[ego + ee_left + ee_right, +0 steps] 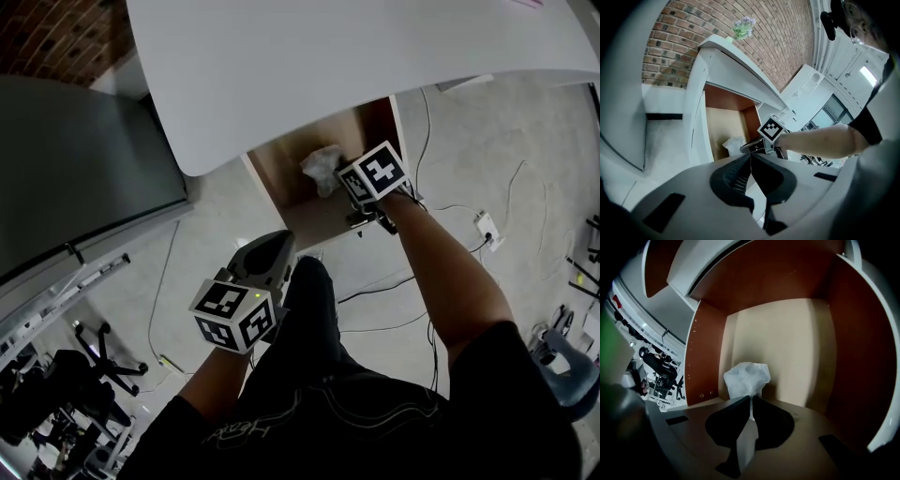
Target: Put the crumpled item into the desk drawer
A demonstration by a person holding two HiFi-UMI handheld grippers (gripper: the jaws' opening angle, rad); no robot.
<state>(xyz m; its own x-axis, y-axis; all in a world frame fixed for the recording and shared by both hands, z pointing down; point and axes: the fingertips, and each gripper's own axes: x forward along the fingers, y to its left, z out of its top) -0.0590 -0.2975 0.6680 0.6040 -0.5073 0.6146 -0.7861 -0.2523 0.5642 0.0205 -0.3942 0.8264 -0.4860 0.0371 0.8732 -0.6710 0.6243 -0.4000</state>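
Observation:
The crumpled white item (746,378) hangs inside the open desk drawer (787,348), pinched between the jaws of my right gripper (751,399), which is shut on it. From the head view the crumpled item (322,167) shows just left of my right gripper (361,202), over the wooden drawer (281,169) under the white desk top (328,66). My left gripper (267,258) stays lower down by the person's legs, apart from the drawer. Its jaws (750,161) are shut and hold nothing. It looks toward the drawer and the crumpled item (733,144).
A grey cabinet (84,169) stands left of the drawer. Cables (441,216) and a power strip (486,227) lie on the floor to the right. Brick wall (754,47) rises behind the desk. Chair bases (94,366) sit at lower left.

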